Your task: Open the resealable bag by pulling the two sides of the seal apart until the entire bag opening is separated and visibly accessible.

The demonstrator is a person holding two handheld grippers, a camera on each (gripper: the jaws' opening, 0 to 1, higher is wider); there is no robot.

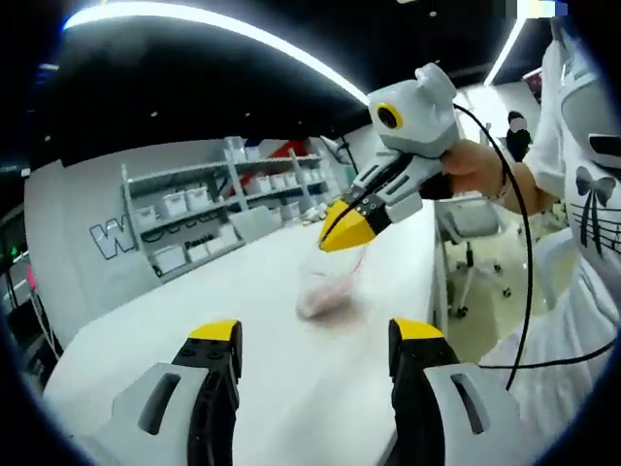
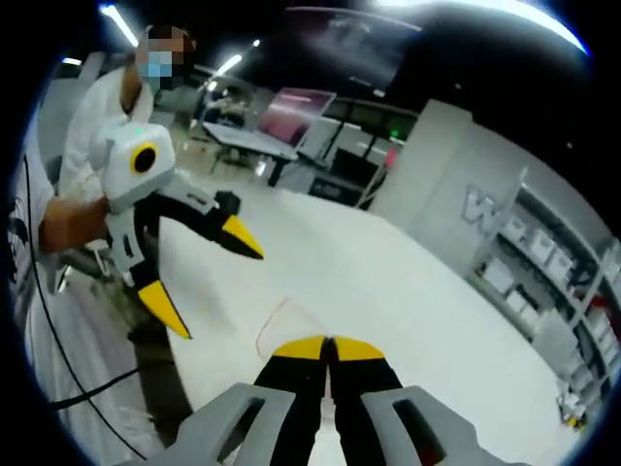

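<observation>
Resealable bag (image 1: 328,289): lying blurred on white tabletop (image 1: 194,301), right gripper (image 1: 342,229) pinching its top edge, fingers closed together. Left gripper (image 2: 209,282): hovering apart, fingers spreading wide, holding nothing.

lab/workroom | storage shelves (image 1: 209,218) with bins | long white table (image 1: 281,320) | ceiling striplights (image 1: 223,29)

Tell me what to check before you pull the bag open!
1. Right gripper shut on the bag: ok; its jaws meet at the bag's top edge.
2. Left gripper open and ready: ok; jaws spread wide.
3. Left gripper on the other side of the seal: not ok; it is apart from the bag.
4. Bag on the white table: ok.
5. Seal already parted: cannot tell; the bag is clear and blurred.
</observation>
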